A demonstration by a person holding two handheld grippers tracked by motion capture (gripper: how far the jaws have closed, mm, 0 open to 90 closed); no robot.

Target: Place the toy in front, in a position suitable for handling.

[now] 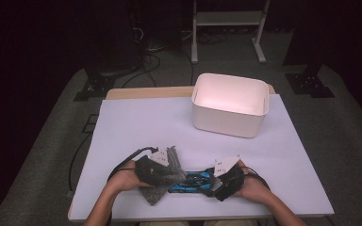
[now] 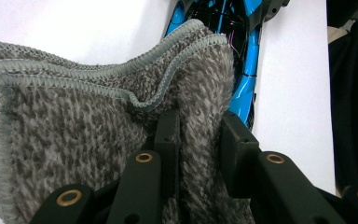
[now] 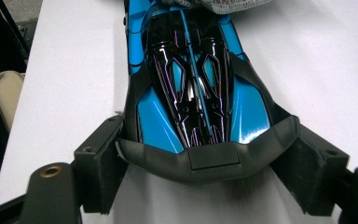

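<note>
The blue and black toy car [image 1: 192,181] lies on the white tabletop [image 1: 136,127] close to the person's edge, its long axis running across the table from one hand to the other. The right hand-held gripper [image 1: 215,184] is at one end of it: in the right gripper view the two black jaws stand just outside the dark wing-shaped end piece of the toy car [image 3: 191,88], clenched against its two sides as far as the picture shows, so the car looks pinned in place from the right. The far end of the car disappears under a grey fleecy cloth [image 1: 162,181], which is draped over that end and spreads onto the tabletop beside it. The left hand-held gripper [image 1: 169,175] is grasping this cloth; in the left gripper view a thick fold of the grey cloth [image 2: 121,112] is squeezed between its jaws (the blue bodywork shows just beyond the cloth's stitched edge). So the car lies straight ahead of each hand-held gripper, between the two, with the left one nearer the covered end. My judgement is that the coming move is a wipe along the car's length, cloth drawn toward the right hand. A white bin [image 1: 230,104] stands well apart at the far side of the tabletop.
</note>
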